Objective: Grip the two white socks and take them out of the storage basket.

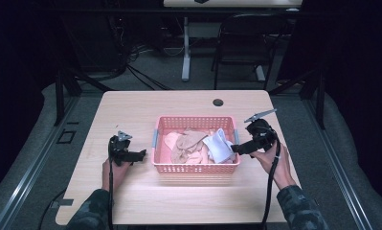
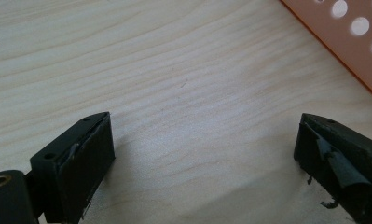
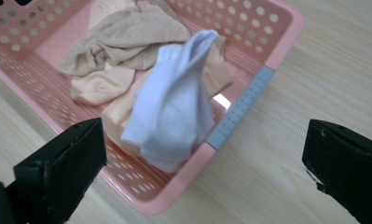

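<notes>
Near edge of high view: both forearms in camo sleeves come in, each hand holding a gripper over the wood table (image 1: 131,201). Left gripper (image 1: 141,155) sits low just left of the pink basket (image 1: 196,167), not touching it; in left gripper view its jaws stand wide apart w/ nothing but bare tabletop between them, basket wall at far right corner. Right gripper (image 1: 234,149) is at the basket's right end, by the grey handle (image 3: 239,112); jaws spread wide in right gripper view, empty, aimed at the white sock (image 3: 174,116), no contact yet.

Progress, as I judge it: early. Whatever's being done w/ the laundry, all of it lies inside the basket — white sock on top at the right end, beige/tan socks (image 3: 123,37) bunched to the left and under it. Nothing lies out on the table. Left to do: close on the white sock, lift it out, then the rest. Can't tell how many beige pieces there are; they overlap.
</notes>
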`<action>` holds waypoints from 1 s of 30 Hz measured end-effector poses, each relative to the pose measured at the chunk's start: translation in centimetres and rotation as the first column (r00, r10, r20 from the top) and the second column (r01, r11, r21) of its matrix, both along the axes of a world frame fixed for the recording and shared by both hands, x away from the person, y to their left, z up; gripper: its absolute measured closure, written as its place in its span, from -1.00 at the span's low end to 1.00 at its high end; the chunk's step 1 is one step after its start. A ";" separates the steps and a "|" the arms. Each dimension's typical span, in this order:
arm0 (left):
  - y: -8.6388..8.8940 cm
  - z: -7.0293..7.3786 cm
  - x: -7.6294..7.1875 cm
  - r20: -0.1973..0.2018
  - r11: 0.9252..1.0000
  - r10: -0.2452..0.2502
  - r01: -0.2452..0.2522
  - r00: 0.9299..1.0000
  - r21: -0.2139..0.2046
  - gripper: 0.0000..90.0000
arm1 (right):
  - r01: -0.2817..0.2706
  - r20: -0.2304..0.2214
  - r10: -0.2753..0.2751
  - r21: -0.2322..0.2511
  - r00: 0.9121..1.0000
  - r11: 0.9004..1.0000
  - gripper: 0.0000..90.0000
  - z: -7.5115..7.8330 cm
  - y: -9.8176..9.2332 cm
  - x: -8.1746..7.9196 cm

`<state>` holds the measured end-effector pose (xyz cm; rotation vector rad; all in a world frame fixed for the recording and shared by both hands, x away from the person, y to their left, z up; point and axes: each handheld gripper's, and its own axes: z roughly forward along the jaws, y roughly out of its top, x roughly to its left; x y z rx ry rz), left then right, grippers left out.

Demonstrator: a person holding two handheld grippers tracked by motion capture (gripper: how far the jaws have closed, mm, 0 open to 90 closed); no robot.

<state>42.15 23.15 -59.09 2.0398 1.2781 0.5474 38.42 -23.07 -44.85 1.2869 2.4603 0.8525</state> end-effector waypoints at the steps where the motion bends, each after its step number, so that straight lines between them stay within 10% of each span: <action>1: 0.0 0.0 0.0 0.000 1.000 0.000 0.000 1.000 0.000 -0.90 | 0.000 0.000 0.000 0.000 1.000 1.000 -1.00 0.0 0.0 0.0; 14: 0.0 0.0 0.0 0.001 1.000 -0.001 0.001 1.000 0.000 -0.90 | -0.071 -0.006 0.071 -0.009 0.997 0.997 -0.63 -0.8 3.8 0.6; 30: 0.0 0.0 0.0 0.000 1.000 -0.001 0.001 1.000 0.000 -0.90 | -0.014 -0.076 0.002 -0.159 0.997 0.987 0.15 -4.0 5.4 1.3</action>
